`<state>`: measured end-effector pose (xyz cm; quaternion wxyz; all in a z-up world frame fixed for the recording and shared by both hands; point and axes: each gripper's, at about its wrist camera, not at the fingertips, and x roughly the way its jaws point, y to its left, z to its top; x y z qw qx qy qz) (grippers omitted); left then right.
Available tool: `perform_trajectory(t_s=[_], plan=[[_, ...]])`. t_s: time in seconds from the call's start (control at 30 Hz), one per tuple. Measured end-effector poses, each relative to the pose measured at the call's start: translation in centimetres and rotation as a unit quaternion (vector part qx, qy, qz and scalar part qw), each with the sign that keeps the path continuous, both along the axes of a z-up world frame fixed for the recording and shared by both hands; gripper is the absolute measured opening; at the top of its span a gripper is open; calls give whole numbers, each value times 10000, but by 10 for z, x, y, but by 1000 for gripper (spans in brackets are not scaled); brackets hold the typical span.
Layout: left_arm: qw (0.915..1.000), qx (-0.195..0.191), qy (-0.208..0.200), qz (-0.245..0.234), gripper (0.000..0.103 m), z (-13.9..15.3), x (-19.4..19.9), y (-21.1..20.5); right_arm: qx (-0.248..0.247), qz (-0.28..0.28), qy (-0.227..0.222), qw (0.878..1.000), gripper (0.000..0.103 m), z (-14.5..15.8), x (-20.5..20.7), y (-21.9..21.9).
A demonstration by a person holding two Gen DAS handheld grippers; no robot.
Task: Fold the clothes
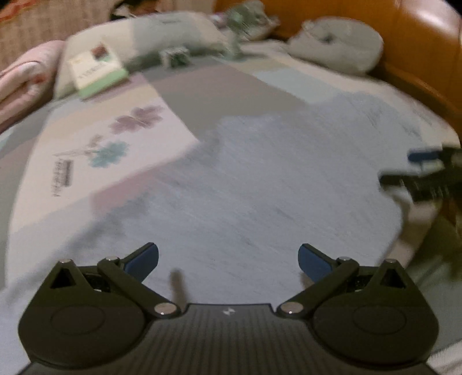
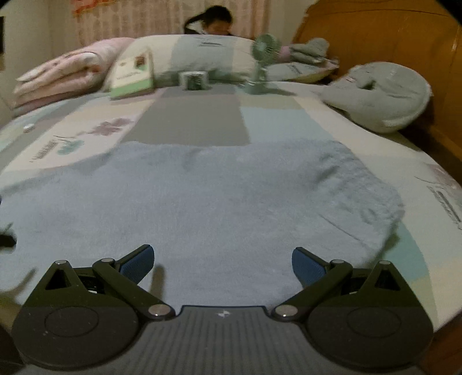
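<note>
A light blue fleecy garment (image 2: 219, 199) lies spread flat on the bed, its far edge straight and one sleeve or flap folded in at the right. My right gripper (image 2: 222, 264) is open above the near edge of the garment, nothing between its blue pads. The left wrist view is blurred; there the same blue garment (image 1: 254, 178) fills the middle, and my left gripper (image 1: 228, 261) hovers open over it, empty. At the right edge of the left wrist view, the other gripper (image 1: 427, 170) shows as a dark blurred shape with a blue pad.
The bed has a patchwork sheet (image 2: 184, 121) with flower prints. At the far end lie pillows (image 2: 202, 54), a pink folded quilt (image 2: 66, 75), a green-and-white box (image 2: 132, 75), a small green fan (image 2: 262, 63) and a grey cushion (image 2: 384, 95). A wooden headboard (image 2: 375, 31) stands right. A person (image 2: 213, 23) sits behind the pillows.
</note>
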<state>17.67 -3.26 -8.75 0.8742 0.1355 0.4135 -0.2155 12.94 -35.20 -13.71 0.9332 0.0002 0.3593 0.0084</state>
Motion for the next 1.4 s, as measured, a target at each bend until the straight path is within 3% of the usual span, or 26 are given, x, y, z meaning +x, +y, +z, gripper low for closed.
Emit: perform_trajectory(t_s=[0.1,0.23,0.43,0.5,0.57,0.7,0.83,0.9,1.03,1.23,1.3,1.4], plan=[[9992,216,307,-100,102,-21,-10,-9,-138,4,-67,9999,103,-10,-3,-2],[9983,14,565,-125,102,-21,-23,0,-200,-29,-170,9997,103,-13,-6,0],[9997,-32,230,-33,102,-6,-15,6,-255,16,-107,9996,103,-12,-6,1],[9996,-57,253,102,102,-9,-10,5,-265,5,-104,9996,103,-11,-7,2],[9985,-11,524,137,102,-19,-7,6,-281,9,-99,9996,103,-11,-7,3],[9980,-156,613,19,102,-14,-13,11,-272,93,134,9995,103,-3,1,3],[9997,3,142,197,102,0,-12,23,-79,172,233,9995,103,17,24,6],[9993,154,80,336,102,-1,-8,28,-292,200,108,9993,103,30,44,18],[9980,92,381,503,102,-16,4,40,-485,367,-8,9982,103,43,94,40],[9978,-12,492,452,102,-23,10,48,-636,157,413,9970,103,10,169,54],[9978,-5,497,435,102,-23,10,47,-499,75,486,9975,103,-6,184,49],[9977,-6,523,429,102,-22,11,45,-212,108,501,9985,103,-2,192,39]])
